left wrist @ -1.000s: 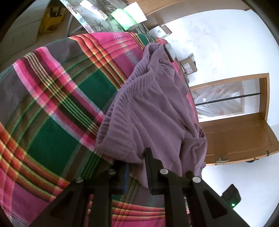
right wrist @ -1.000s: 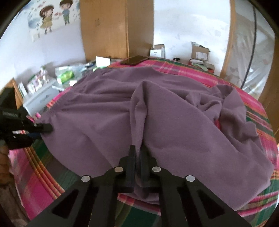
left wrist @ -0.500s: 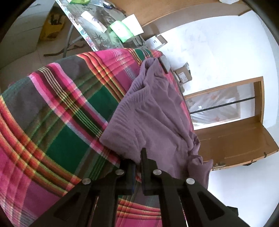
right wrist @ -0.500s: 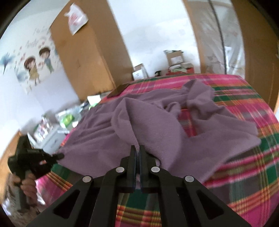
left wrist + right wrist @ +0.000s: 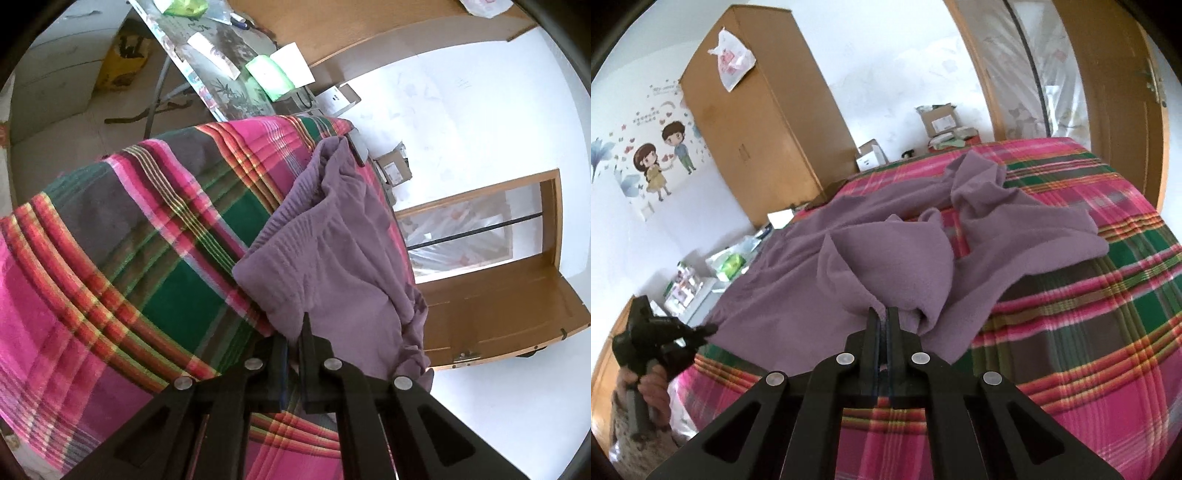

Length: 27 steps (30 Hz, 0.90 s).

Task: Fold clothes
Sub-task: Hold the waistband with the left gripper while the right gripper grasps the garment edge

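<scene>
Right gripper clenched on the purple fleece garment's near hem; left gripper pinches its corner at the plaid-covered bed's left edge; the garment's length trails toward the far edge.

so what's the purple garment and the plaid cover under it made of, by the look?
Purple garment: soft matte fleece or brushed knit, probably; fuzzy nap, limp rounded folds. Plaid cover: woven cloth, possibly brushed cotton; stripes run through the weave, no sheen.
</scene>
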{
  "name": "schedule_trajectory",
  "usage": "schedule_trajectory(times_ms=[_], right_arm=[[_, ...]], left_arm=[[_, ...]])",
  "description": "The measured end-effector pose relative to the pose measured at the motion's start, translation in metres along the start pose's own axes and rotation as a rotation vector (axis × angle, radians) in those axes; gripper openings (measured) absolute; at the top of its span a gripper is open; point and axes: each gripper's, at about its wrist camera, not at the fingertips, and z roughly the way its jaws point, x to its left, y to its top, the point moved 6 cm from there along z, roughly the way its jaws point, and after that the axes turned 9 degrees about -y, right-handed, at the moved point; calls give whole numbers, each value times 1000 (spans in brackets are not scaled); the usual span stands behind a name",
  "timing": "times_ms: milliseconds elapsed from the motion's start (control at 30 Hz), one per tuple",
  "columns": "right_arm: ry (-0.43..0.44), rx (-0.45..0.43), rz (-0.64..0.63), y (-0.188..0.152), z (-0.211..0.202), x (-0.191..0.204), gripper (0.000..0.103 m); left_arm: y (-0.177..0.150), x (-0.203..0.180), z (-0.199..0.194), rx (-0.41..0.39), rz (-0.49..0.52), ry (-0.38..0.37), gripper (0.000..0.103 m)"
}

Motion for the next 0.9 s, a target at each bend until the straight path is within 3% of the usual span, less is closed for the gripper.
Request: schedule_trajectory(times_ms=[100, 300, 533, 667, 767, 900], right_arm=[[9, 15, 51, -4, -1, -12, 9], [30, 35, 157, -12, -6, -35, 27], [32, 90, 345, -19, 6, -74, 32], [12, 124, 312, -16, 22, -70, 32], [51, 130, 301, -11, 29, -63, 32], [23, 156, 281, -7, 38, -59, 40]], left_arm=[[1, 3, 1, 2, -6, 2, 4], [3, 8, 0, 6, -15, 6, 4], [6, 10, -2, 0, -24, 9, 4], [5, 13, -1, 3, -27, 19, 4], [4, 13, -1, 4, -31, 22, 4], [4, 12, 2, 8, -22, 36, 4]])
